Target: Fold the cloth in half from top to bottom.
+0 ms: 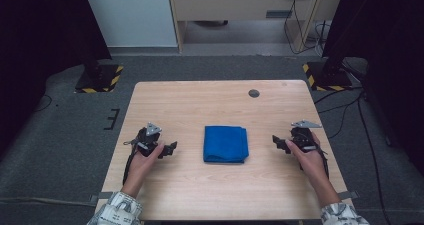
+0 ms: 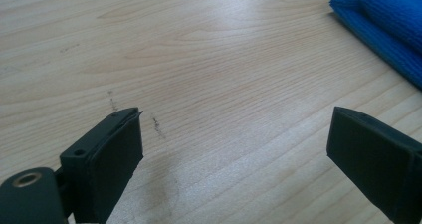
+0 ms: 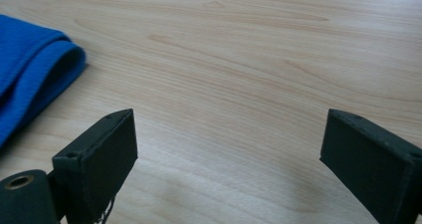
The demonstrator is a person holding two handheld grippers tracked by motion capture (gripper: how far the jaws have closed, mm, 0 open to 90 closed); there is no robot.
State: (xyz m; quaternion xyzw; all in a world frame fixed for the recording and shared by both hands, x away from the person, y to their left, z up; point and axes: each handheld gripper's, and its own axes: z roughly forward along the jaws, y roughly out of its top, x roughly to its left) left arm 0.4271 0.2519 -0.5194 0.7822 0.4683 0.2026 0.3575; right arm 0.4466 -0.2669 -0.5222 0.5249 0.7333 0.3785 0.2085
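High view: hands low, tongs (image 1: pixel 172 147) (image 1: pixel 276 141) (jaws apart) flanking blue cloth (image 1: pixel 225 144).

The wooden counter (image 1: pixel 220 185) is pale, and it has a small dark round spot (image 1: pixel 254 93) near its far edge. It stands on a grey carpet floor (image 1: pixel 60 150). Behind each far corner there is a black stand base with yellow-black stripes (image 1: pixel 100 78) (image 1: pixel 325 76). Farther back, cables (image 1: pixel 295 25) hang near light wooden furniture (image 1: pixel 240 5).

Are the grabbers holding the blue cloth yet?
No. The left gripper and right gripper are both open and empty; the blue cloth lies between them.
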